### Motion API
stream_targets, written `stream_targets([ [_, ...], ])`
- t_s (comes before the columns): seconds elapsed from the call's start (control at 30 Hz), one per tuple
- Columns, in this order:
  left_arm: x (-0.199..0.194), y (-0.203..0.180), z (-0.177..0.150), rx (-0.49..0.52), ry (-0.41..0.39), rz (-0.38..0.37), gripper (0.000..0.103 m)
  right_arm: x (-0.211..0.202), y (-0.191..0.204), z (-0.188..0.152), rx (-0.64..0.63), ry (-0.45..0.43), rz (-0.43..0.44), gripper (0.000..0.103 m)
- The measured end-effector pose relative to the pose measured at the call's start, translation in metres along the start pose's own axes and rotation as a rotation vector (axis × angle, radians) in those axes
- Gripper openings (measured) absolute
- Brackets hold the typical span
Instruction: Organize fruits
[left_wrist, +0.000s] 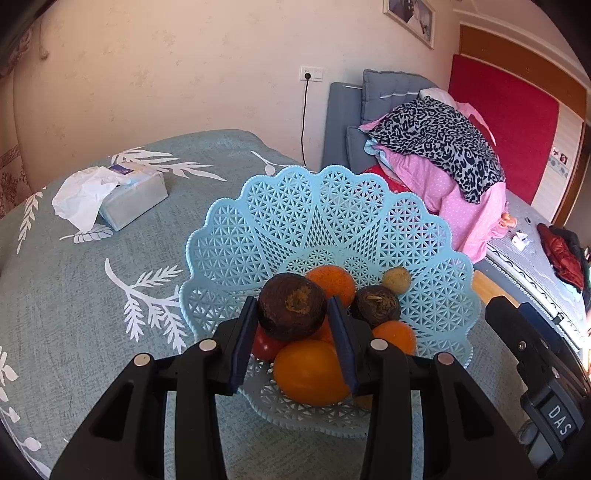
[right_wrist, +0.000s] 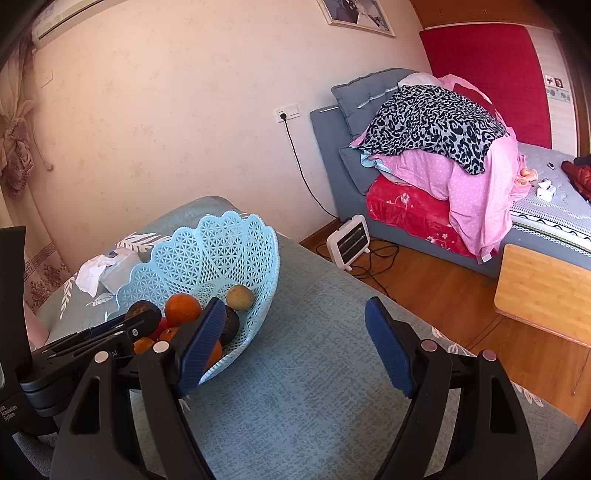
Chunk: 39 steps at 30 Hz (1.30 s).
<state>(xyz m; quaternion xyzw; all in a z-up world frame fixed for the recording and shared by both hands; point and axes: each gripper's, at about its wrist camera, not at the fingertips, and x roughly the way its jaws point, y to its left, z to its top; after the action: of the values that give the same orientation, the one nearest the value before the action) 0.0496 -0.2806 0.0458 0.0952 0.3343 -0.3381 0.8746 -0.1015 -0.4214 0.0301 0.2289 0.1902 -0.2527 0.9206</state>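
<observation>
A light blue lattice basket (left_wrist: 332, 221) stands on the table and holds several fruits. My left gripper (left_wrist: 291, 314) is shut on a dark brown round fruit (left_wrist: 291, 312), held just above the pile in the basket. Below it lie oranges (left_wrist: 308, 371), a red fruit (left_wrist: 266, 345), a second dark brown fruit (left_wrist: 375, 306) and a small tan fruit (left_wrist: 396, 280). In the right wrist view the basket (right_wrist: 207, 254) is at the left. My right gripper (right_wrist: 295, 343) is open and empty over the tablecloth, right of the basket.
The table has a grey-green leaf-print cloth (left_wrist: 74, 295). A tissue box (left_wrist: 129, 192) lies at its far left. Beyond the table's right edge are a wooden floor, a small white heater (right_wrist: 349, 242), and a bed with piled bedding (right_wrist: 443, 147).
</observation>
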Motion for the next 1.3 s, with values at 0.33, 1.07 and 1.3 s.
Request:
stream_targets([
  [0.33,-0.010,-0.005,0.000,0.020,-0.033,-0.011,0.053,-0.001,-0.001,0.000,0.001,-0.003,-0.003,0.080],
  [1.07,-0.040,-0.001,-0.012,-0.001,-0.054,-0.056,0.064,-0.003,-0.004,0.001,0.006,-0.008,-0.004,0.080],
  [1.3,-0.058,0.008,-0.018,-0.019,-0.109,0.062,0.080,-0.004,-0.004,0.002,0.003,-0.009,-0.005,0.083],
])
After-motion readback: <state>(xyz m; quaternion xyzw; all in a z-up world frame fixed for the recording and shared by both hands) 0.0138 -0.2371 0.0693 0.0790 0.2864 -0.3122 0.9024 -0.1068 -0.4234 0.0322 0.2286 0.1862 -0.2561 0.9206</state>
